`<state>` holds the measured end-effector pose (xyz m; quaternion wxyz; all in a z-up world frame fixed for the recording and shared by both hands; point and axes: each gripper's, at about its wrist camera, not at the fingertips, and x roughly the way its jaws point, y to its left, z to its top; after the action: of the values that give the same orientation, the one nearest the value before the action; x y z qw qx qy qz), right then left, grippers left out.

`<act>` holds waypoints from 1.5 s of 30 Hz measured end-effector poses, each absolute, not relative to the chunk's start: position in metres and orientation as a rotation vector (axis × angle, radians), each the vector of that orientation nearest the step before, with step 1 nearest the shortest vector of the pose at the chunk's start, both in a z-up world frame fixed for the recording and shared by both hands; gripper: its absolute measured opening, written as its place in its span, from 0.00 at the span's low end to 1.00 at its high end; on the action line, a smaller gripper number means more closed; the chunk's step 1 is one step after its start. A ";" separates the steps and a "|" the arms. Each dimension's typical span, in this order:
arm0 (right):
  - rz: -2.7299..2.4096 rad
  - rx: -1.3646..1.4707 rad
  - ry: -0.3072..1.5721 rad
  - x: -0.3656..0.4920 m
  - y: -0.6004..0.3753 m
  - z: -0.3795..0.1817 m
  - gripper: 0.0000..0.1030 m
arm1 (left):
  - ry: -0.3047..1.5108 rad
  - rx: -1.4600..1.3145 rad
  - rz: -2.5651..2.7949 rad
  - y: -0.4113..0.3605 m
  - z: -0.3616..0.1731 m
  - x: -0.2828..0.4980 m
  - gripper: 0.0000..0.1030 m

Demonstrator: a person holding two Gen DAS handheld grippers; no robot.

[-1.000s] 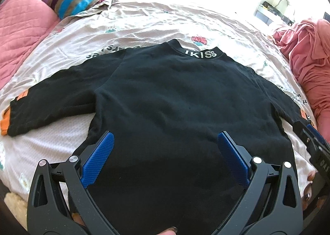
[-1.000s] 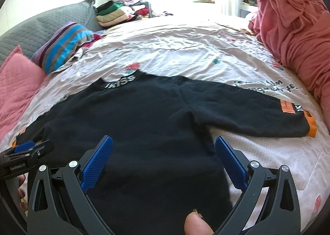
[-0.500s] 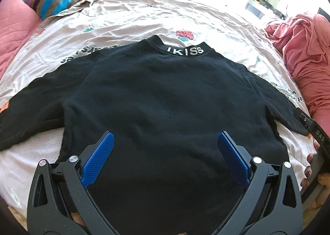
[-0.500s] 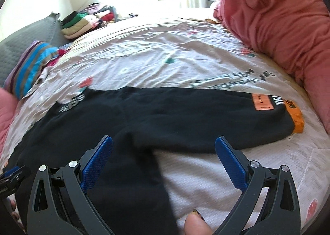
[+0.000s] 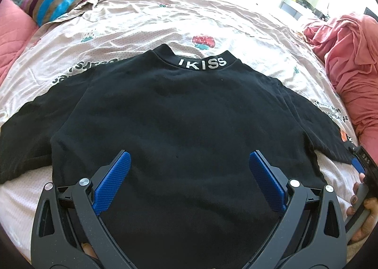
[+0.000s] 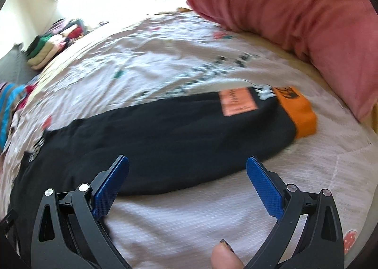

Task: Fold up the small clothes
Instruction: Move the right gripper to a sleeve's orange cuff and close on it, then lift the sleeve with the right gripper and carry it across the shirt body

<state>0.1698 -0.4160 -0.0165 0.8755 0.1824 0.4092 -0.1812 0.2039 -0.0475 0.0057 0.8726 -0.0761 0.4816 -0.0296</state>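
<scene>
Spreading across the patterned bedsheet, the black sweatshirt lies flat and face-down ahead of both claws, its collar with the white "IKISS" lettering at the far end from the left gripper. That gripper hangs over the lower body of the garment with its blue pads wide apart and nothing between them. Compared with a second ago its view has slid so the sweatshirt now sits centred straight ahead, where before the left sleeve stretched out to its left.

The bigger change is on the other side. The right gripper has swung away from the body of the sweatshirt and now faces the right sleeve, which runs from near its left pad out ahead and to the right. Its jaws are also spread wide and empty, the left pad over the sleeve's near edge and the right pad over bare sheet. The picture is smeared, so the claw is probably in motion. A heap of pink bedding rises beyond the sleeve, far right of the claw.

At the sleeve's end, ahead and to the right of the right gripper, sit the orange cuff and, just short of it, a salmon patch with unreadable print.

My reading: no fold is made yet. The turn toward the sleeve suggests the first fold will bring that sleeve across the body, and the claw must still travel toward the cuff and close.
</scene>
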 end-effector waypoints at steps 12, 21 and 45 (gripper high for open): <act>-0.452 0.648 0.828 0.158 -0.498 -0.048 0.96 | 1.005 -0.183 -0.010 -0.041 0.003 0.222 0.92; -0.495 0.718 0.697 0.167 -0.526 -0.054 0.63 | 1.022 -0.204 -0.013 -0.047 -0.010 0.219 0.92; 0.083 0.408 0.579 0.207 -0.364 0.060 0.18 | 0.957 -0.421 -0.028 0.007 0.013 0.204 0.92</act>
<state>0.2075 -0.3640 0.0601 0.9371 0.1998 0.2834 0.0405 0.2044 0.0072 0.0131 0.8663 -0.2013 0.4570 -0.0134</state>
